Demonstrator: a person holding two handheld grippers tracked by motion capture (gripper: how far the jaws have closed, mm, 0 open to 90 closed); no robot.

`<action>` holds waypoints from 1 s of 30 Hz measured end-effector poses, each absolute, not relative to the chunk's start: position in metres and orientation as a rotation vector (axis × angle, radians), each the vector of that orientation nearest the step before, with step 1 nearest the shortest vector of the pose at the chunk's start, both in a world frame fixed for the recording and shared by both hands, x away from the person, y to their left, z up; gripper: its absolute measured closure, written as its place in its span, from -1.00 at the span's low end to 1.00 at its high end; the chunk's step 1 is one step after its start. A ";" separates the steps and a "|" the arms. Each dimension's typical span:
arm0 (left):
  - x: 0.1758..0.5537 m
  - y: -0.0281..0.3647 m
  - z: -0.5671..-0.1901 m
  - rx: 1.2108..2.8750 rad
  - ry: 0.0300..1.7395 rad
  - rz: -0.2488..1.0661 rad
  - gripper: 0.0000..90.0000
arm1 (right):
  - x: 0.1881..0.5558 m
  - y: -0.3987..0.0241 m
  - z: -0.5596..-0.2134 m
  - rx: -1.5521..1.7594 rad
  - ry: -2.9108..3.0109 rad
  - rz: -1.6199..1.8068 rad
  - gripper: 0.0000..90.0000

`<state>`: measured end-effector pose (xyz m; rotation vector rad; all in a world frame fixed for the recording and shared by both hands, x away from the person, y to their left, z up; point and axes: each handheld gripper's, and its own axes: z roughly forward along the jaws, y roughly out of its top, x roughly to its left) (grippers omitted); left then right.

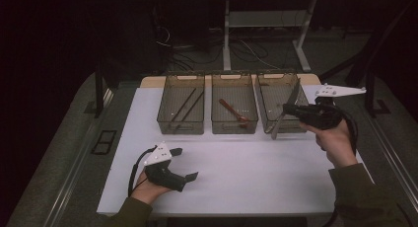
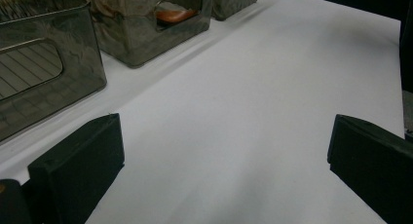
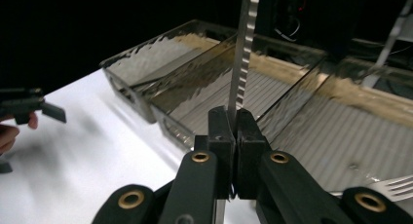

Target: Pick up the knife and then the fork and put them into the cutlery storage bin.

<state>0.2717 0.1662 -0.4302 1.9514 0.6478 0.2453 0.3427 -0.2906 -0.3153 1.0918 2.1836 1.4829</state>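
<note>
Knife [image 1: 285,113] clamped in right gripper [image 1: 292,110] jaws, left gripper [image 1: 186,164] jaws wide apart, holding nothing

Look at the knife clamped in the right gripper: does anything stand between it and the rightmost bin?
Nothing visible blocks it. The right gripper is shut on the knife, which slants over the right bin; its lower tip hangs in front of the bin's front wall. A fork lies in that bin, off to one side of the blade.

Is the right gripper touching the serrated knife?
Touching. In the right gripper view, the right gripper has its jaws closed on the serrated knife, whose blade rises from between them.
</note>
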 end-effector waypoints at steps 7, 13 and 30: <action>0.271 0.164 -0.431 1.963 0.633 0.237 -1.00 | 0.356 -0.308 -0.290 1.109 2.126 1.452 0.94; 0.271 0.162 -0.432 1.973 0.625 0.228 -1.00 | 0.377 -0.324 -0.278 1.146 2.067 1.385 0.94; 0.271 0.162 -0.433 1.977 0.632 0.221 -1.00 | 0.431 -0.348 -0.311 1.346 2.080 1.130 0.94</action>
